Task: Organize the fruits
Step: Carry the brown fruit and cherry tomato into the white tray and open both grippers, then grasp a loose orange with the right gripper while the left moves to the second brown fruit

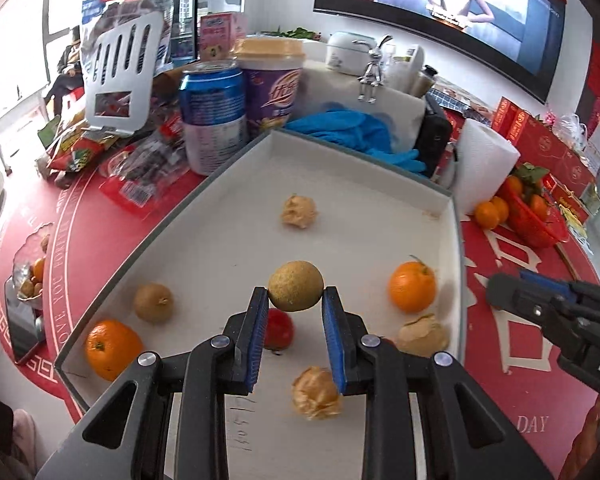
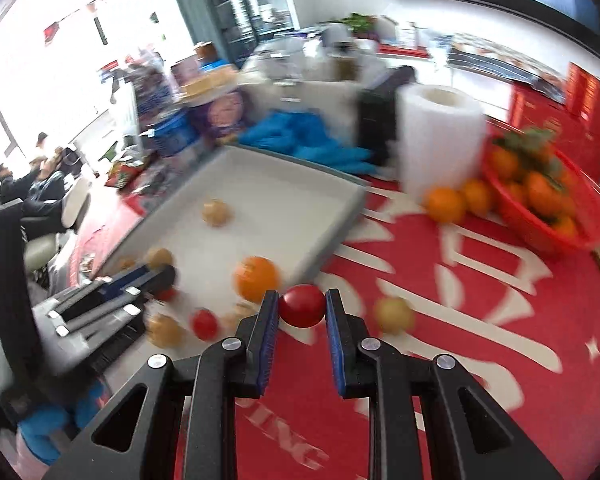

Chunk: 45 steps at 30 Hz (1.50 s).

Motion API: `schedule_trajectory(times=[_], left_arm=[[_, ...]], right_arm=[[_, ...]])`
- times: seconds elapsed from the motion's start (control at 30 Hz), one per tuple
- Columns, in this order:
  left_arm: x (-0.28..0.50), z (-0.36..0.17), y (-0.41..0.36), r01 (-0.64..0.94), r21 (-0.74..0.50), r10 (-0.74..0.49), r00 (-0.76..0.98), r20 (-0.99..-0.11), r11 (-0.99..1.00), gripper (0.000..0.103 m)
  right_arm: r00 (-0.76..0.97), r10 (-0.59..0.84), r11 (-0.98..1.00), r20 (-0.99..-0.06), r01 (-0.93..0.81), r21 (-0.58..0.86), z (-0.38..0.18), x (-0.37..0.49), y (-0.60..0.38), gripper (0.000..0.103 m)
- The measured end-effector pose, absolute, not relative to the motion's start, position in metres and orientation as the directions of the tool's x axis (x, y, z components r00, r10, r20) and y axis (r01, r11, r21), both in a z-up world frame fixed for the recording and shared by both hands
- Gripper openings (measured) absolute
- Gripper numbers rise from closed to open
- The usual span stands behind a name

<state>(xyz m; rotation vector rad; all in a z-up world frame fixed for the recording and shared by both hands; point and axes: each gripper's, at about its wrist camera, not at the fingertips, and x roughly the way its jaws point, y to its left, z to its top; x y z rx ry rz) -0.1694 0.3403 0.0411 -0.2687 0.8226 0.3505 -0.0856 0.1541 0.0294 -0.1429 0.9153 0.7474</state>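
Observation:
My left gripper (image 1: 295,298) is shut on a round tan-green fruit (image 1: 295,286) and holds it above the white tray (image 1: 204,216). In the tray lie two oranges (image 1: 412,287) (image 1: 112,349), a brown fruit (image 1: 154,303), a red fruit (image 1: 278,329) and three papery husked fruits (image 1: 300,211). My right gripper (image 2: 302,306) is shut on a red round fruit (image 2: 302,305) above the red tablecloth, just right of the tray (image 2: 332,216). A yellowish fruit (image 2: 394,314) lies on the cloth to its right. The right wrist view is blurred.
A red basket of oranges (image 2: 540,200) and a paper towel roll (image 2: 440,140) stand right of the tray. Blue gloves (image 1: 352,132), a blue can (image 1: 212,116), a purple cup (image 1: 272,84) and snack packets crowd the far side. A phone (image 1: 22,328) lies left.

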Motion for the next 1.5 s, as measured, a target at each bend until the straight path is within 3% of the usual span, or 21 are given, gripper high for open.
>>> schedule_trajectory(times=[0.1, 0.13, 0.23, 0.27, 0.33, 0.37, 0.4, 0.6, 0.8, 1.07, 1.13, 1.2, 1.27, 1.33, 1.4, 1.5], left_arm=[[-0.171, 0.038, 0.343, -0.422, -0.083, 0.219, 0.618, -0.755, 0.903, 0.031], [-0.171, 0.037, 0.345, -0.424, -0.077, 0.224, 0.615, -0.756, 0.903, 0.036], [-0.176, 0.038, 0.346, -0.435, -0.069, 0.243, 0.619, -0.747, 0.898, 0.070], [-0.177, 0.039, 0.348, -0.438, -0.070, 0.247, 0.624, -0.741, 0.896, 0.074], [-0.179, 0.043, 0.347, -0.438, -0.065, 0.255, 0.630, -0.734, 0.896, 0.076], [-0.179, 0.044, 0.347, -0.437, -0.062, 0.257, 0.630, -0.732, 0.897, 0.077], [-0.178, 0.045, 0.346, -0.436, -0.060, 0.257, 0.631, -0.732, 0.898, 0.077], [-0.174, 0.048, 0.330, -0.406, -0.070, 0.229, 0.642, -0.732, 0.911, 0.078], [-0.168, 0.052, 0.302, -0.338, -0.069, 0.184, 0.659, -0.729, 0.939, 0.078], [-0.179, 0.057, 0.272, -0.244, -0.021, 0.153, 0.673, -0.724, 0.970, 0.079], [-0.183, 0.059, 0.267, -0.223, -0.008, 0.148, 0.674, -0.724, 0.975, 0.079], [-0.187, 0.061, 0.263, -0.206, 0.001, 0.143, 0.677, -0.722, 0.979, 0.079], [-0.188, 0.063, 0.260, -0.190, 0.008, 0.138, 0.680, -0.720, 0.982, 0.079], [-0.187, 0.066, 0.255, -0.173, 0.007, 0.126, 0.684, -0.719, 0.985, 0.079], [-0.184, 0.068, 0.249, -0.158, 0.004, 0.113, 0.688, -0.717, 0.987, 0.079], [-0.173, 0.069, 0.238, -0.122, -0.019, 0.070, 0.685, -0.725, 0.992, 0.079]], right_arm=[[0.348, 0.544, 0.715, -0.763, -0.669, 0.205, 0.029, -0.087, 0.179, 0.024], [0.343, 0.547, 0.708, -0.764, -0.676, 0.203, 0.028, -0.087, 0.186, 0.024], [0.315, 0.547, 0.691, -0.775, -0.692, 0.207, 0.024, -0.085, 0.203, 0.027], [0.307, 0.543, 0.692, -0.782, -0.691, 0.209, 0.023, -0.084, 0.204, 0.032], [0.309, 0.540, 0.703, -0.783, -0.677, 0.218, 0.023, -0.080, 0.202, 0.087], [0.327, 0.547, 0.712, -0.771, -0.667, 0.223, 0.026, -0.080, 0.197, 0.095], [0.361, 0.552, 0.725, -0.752, -0.654, 0.218, 0.030, -0.080, 0.188, 0.097], [0.509, 0.441, 0.838, -0.739, -0.529, 0.135, 0.036, -0.059, 0.124, 0.097], [0.448, 0.385, 0.915, -0.807, -0.300, 0.270, 0.004, -0.005, 0.065, 0.097], [0.438, 0.370, 0.921, -0.819, -0.289, 0.261, -0.011, 0.031, 0.099, 0.096], [0.470, 0.341, 0.932, -0.814, -0.281, 0.228, -0.012, 0.037, 0.109, 0.087], [0.483, 0.339, 0.934, -0.807, -0.277, 0.227, -0.013, 0.043, 0.116, 0.085], [0.520, 0.343, 0.935, -0.782, -0.270, 0.230, -0.013, 0.046, 0.117, 0.075], [0.536, 0.318, 0.944, -0.782, -0.257, 0.208, -0.013, 0.048, 0.119, 0.044], [0.526, 0.338, 0.937, -0.780, -0.262, 0.230, -0.013, 0.049, 0.116, 0.039], [0.505, 0.368, 0.926, -0.780, -0.270, 0.263, -0.013, 0.044, 0.100, 0.039]])
